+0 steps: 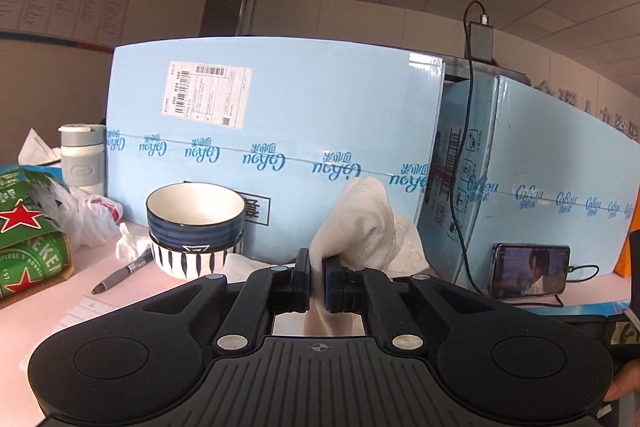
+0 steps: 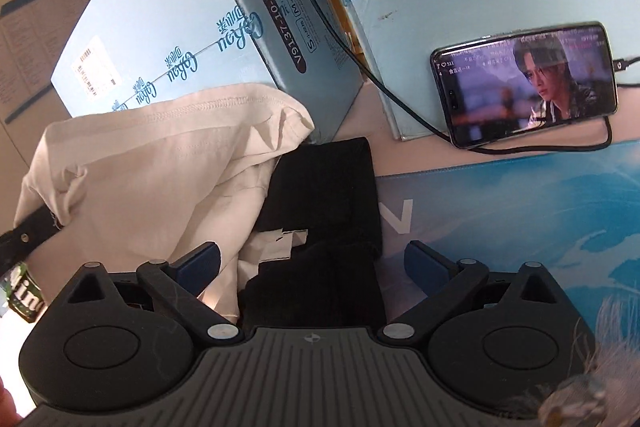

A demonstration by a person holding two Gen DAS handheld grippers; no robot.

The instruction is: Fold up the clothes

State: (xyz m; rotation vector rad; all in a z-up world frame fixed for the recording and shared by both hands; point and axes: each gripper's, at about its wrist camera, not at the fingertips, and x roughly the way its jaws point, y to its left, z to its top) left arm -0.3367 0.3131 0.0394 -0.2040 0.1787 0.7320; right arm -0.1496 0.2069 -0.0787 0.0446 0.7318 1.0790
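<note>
White T-shirt lifted by one corner, black garment waiting under our open right gripper.

Our left gripper (image 1: pixel 316 281) pinches a bunched fold of the soft white cotton T-shirt (image 2: pixel 132 183), raised above the table (image 1: pixel 48 311) before the light-blue cartons (image 1: pixel 280 131). We should keep that pinch firm and draw the cloth taut. Our right gripper (image 2: pixel 312 263) has its fingers spread, empty, over the matte black garment (image 2: pixel 324 195) beside it.

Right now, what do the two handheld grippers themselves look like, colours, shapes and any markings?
Both look alike. The left gripper and right gripper have matte black bodies with a ribbed grey centre panel bearing a small crosshair mark, round domed housings on either side, black linkage arms with silver pivot pins, and fingers tipped with blue pads. No cables or sleeves are visible on them.
</note>
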